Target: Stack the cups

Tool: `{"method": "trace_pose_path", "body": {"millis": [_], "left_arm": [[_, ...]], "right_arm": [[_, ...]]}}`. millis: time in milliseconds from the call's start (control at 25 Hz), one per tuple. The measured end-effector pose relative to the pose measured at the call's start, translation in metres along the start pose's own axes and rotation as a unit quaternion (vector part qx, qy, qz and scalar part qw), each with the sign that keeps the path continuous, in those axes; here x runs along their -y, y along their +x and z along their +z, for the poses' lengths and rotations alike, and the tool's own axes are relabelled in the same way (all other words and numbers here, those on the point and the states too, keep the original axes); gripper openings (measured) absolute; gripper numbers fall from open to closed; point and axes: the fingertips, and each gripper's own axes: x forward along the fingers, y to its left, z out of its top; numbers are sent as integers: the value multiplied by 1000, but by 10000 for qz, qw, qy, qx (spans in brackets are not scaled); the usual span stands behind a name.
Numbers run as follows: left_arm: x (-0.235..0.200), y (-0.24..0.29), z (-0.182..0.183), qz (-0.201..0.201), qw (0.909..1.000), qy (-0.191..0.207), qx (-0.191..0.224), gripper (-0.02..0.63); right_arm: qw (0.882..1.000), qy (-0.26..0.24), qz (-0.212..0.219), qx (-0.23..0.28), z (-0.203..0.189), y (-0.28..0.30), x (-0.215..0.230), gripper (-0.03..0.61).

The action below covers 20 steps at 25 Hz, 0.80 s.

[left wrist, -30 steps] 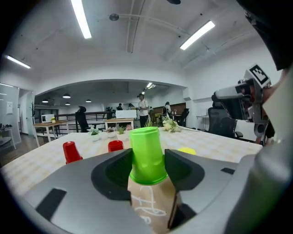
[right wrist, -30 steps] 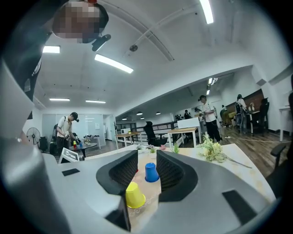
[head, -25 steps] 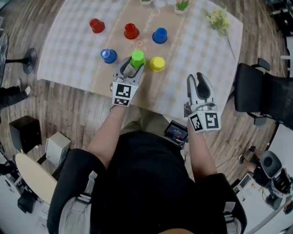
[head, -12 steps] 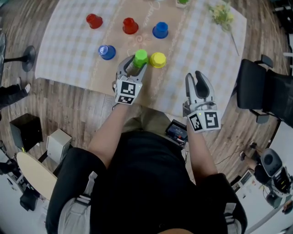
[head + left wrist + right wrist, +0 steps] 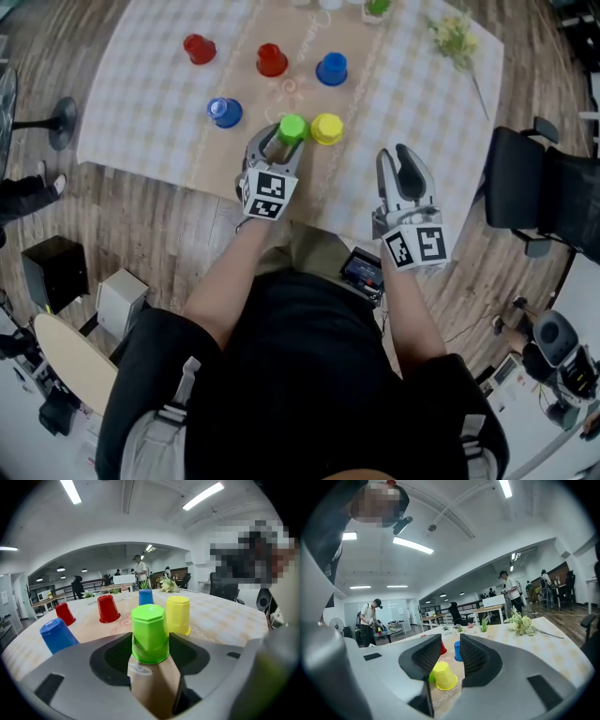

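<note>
An upside-down green cup (image 5: 292,127) sits between the jaws of my left gripper (image 5: 284,139), which is shut on it low over the table. In the left gripper view the green cup (image 5: 149,632) fills the gap between the pads. Just right of it a yellow cup (image 5: 326,128) stands upside down on the cloth. A blue cup (image 5: 224,112) is to the left. Two red cups (image 5: 198,48) (image 5: 271,60) and another blue cup (image 5: 331,68) stand further back. My right gripper (image 5: 401,159) hovers open near the table's front edge with nothing between its jaws.
The table wears a checked cloth (image 5: 159,103) with a tan runner down the middle. A sprig of flowers (image 5: 450,36) lies at the back right, with small potted plants along the far edge. A black office chair (image 5: 525,187) stands right of the table.
My left gripper has sunk toward the table with the green cup and closed in on the yellow cup. The right gripper has stayed put.
</note>
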Motion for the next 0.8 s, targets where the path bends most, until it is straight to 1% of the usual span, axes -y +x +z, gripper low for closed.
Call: {"method": "trace_pose_path", "body": {"millis": [80, 120, 200, 320, 440, 520, 640, 720, 800], "left_arm": [[1, -2, -2, -83, 9999, -139, -51, 255], [0, -6, 0, -88, 9998, -201, 3, 262], [-1, -20, 6, -51, 9994, -264, 238, 265], [-10, -52, 23, 61, 9969, -324, 708, 267], [-36, -87, 35, 376, 9931, -379, 1040, 267], [-63, -104, 34, 657, 9914, -372, 1065, 267], [-105, -116, 21, 1038, 9897, -418, 897, 267], [-129, -116, 11, 1217, 9883, -511, 759, 275], [-144, -109, 6, 1289, 9877, -582, 665, 278]], "right_arm": [[10000, -20, 13, 12, 2, 0, -2, 135], [10000, -29, 17, 18, 2, 0, -3, 135], [10000, -35, 19, 19, 3, -1, -5, 133], [10000, -6, 24, 2, 2, 1, -7, 133], [10000, -42, 73, 7, 5, 7, -7, 133], [9999, -65, 87, 19, 8, 12, -4, 133], [9999, -98, 101, 37, 12, 22, -1, 133], [9999, -98, 107, 37, 12, 28, 0, 133], [9999, -76, 107, 21, 9, 33, 1, 133]]}}
